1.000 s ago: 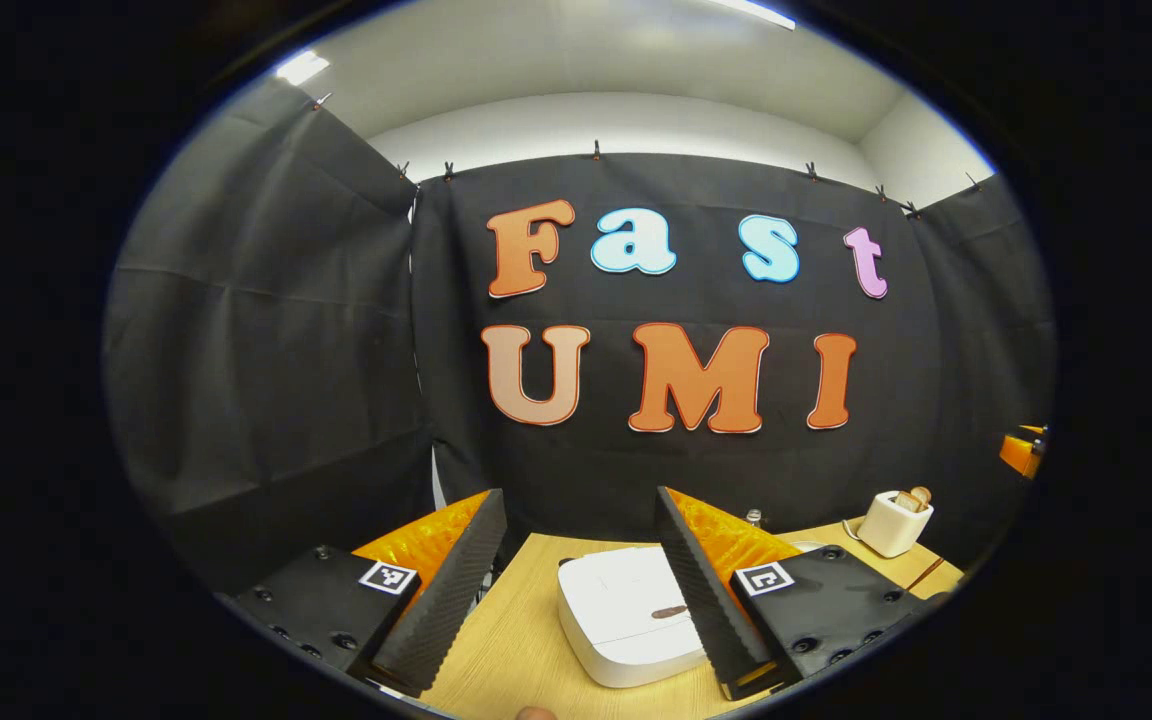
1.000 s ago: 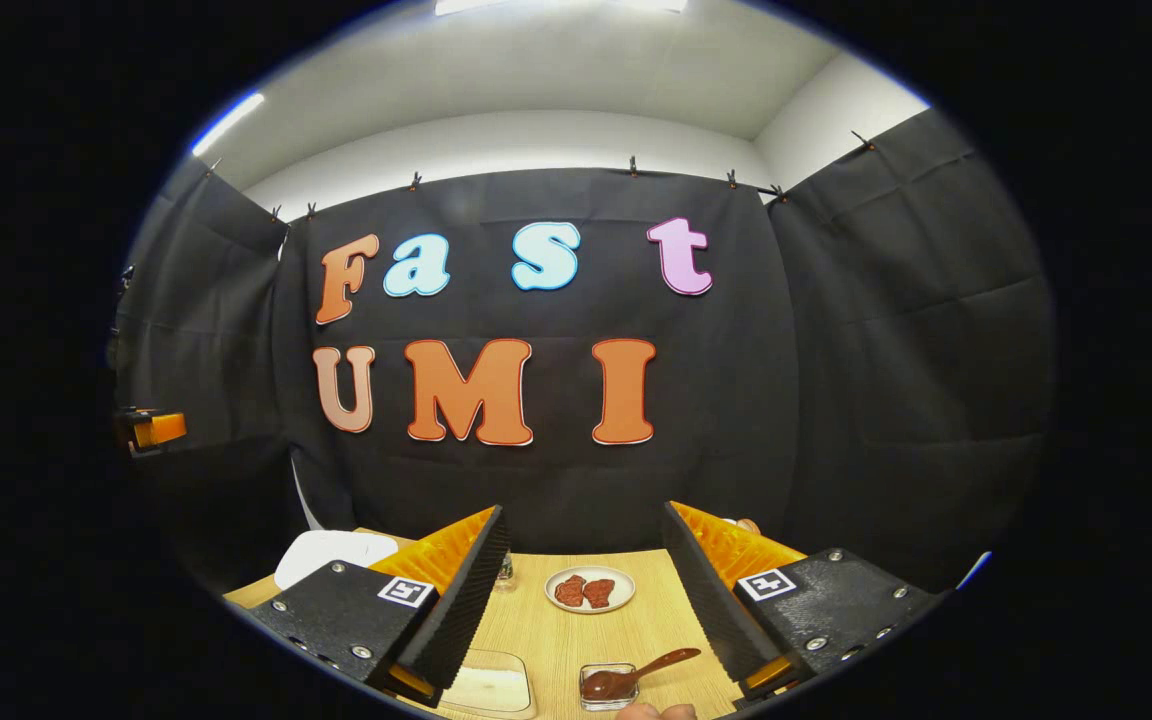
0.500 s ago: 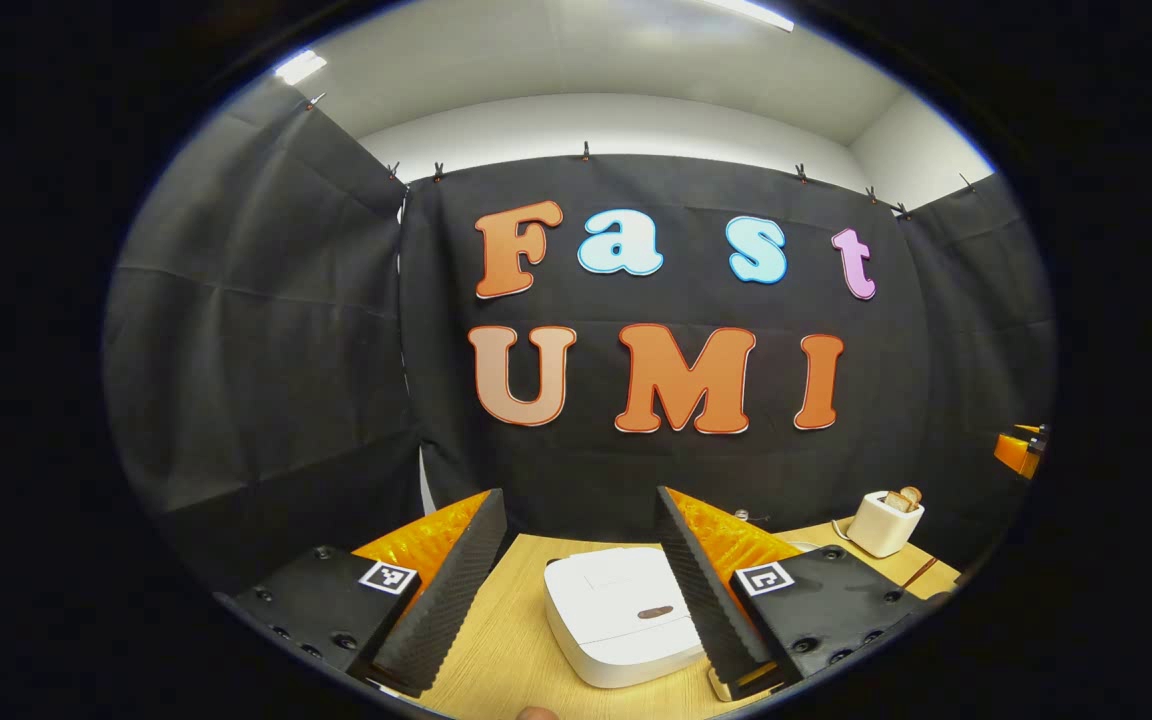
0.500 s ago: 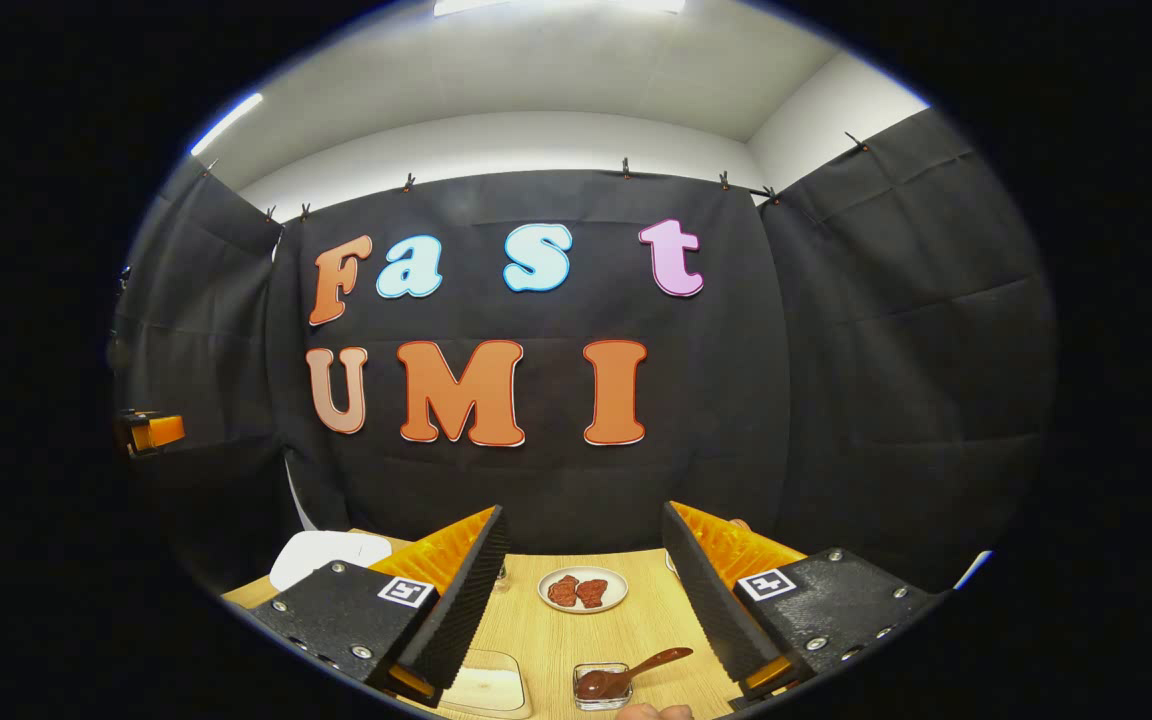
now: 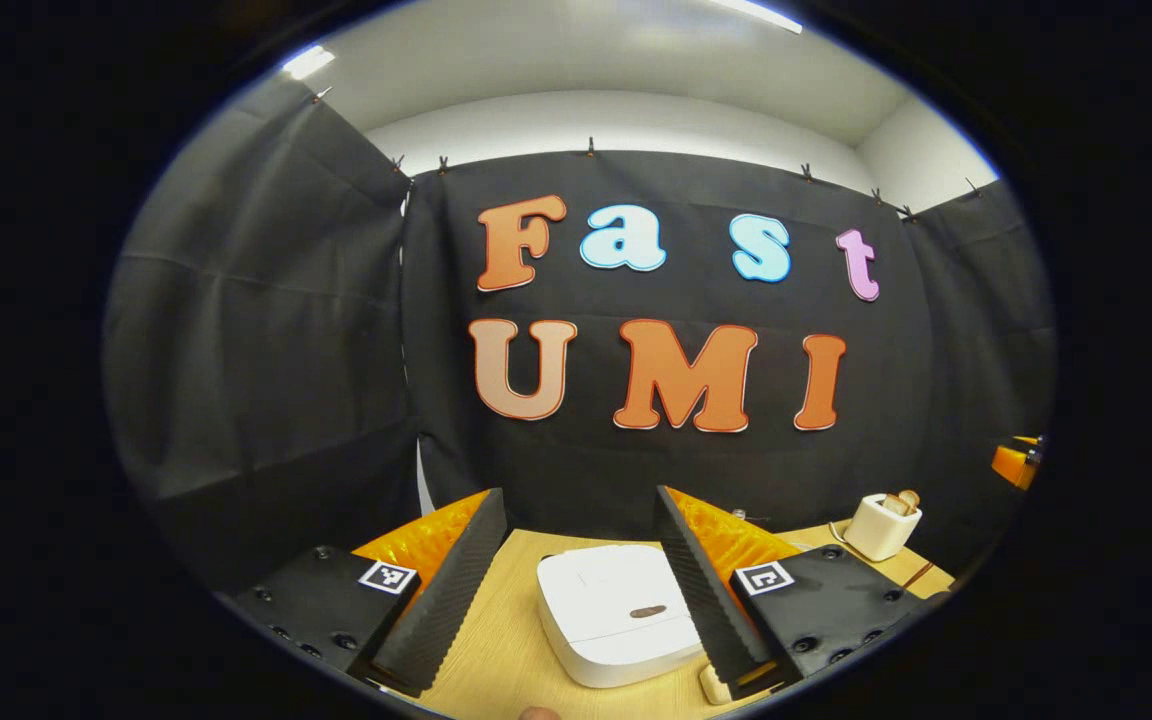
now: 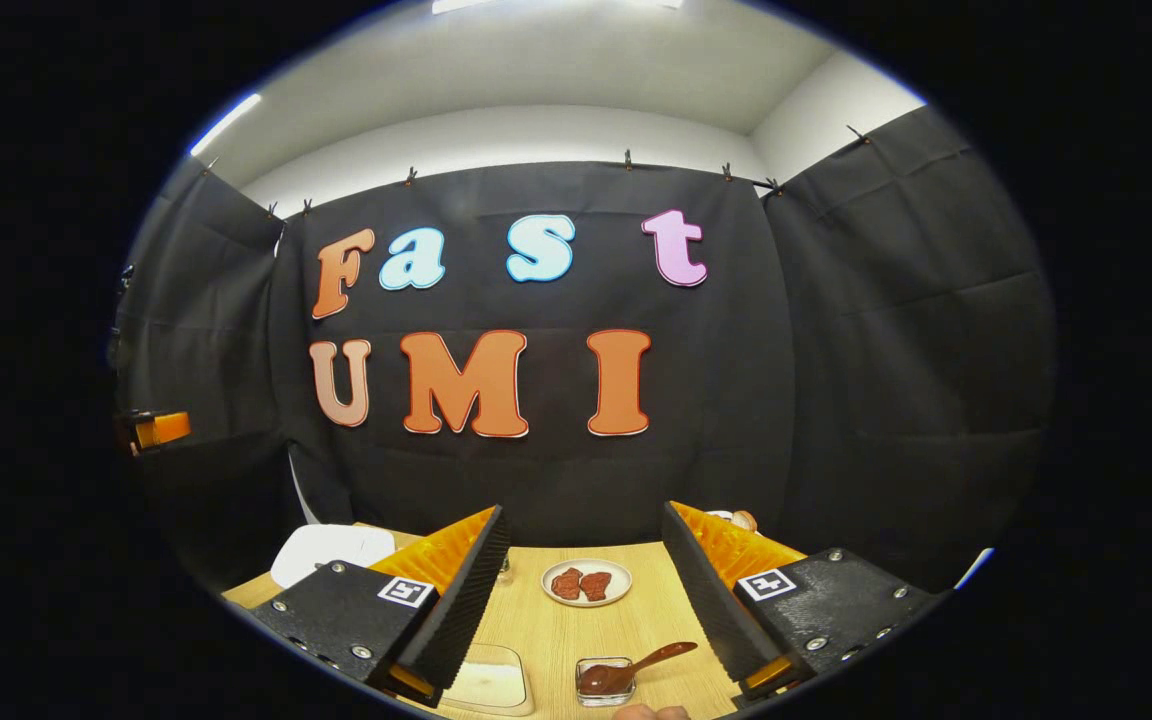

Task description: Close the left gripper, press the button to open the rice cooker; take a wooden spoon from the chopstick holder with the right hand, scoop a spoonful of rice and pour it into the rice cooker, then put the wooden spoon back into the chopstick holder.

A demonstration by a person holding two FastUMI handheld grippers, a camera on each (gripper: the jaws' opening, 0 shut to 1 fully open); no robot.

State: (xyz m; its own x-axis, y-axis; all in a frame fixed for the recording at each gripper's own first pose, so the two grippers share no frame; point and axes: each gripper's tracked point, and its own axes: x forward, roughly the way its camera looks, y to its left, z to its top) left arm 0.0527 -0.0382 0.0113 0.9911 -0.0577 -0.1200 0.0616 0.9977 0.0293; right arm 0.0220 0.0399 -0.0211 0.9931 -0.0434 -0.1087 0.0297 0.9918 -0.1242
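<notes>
In the left gripper view the white rice cooker (image 5: pixel 616 612) sits on the wooden table (image 5: pixel 496 650) with its lid down, a small dark oval button (image 5: pixel 647 611) on the near part of the lid. The left gripper (image 5: pixel 576 590) hangs above the table with its fingers spread wide and nothing between them; the cooker lies between and beyond the fingers, partly hidden behind the right-hand one. Past the cooker and off to its right stands a cream chopstick holder (image 5: pixel 881 527) with pale wooden tops poking out of it. In the right gripper view the right gripper (image 6: pixel 581 600) is likewise wide and empty. Beyond it, to the right of the rice cooker (image 6: pixel 331 550), a round plate (image 6: pixel 586 582) carries two reddish-brown pieces. Nearer the camera than the plate, a small clear square dish (image 6: pixel 604 680) holds a dark brown substance with a brown spoon (image 6: pixel 651 660) resting in it, handle angled up to the right. Left of that dish lies a clear shallow container (image 6: pixel 481 685); what it holds I cannot tell.
</notes>
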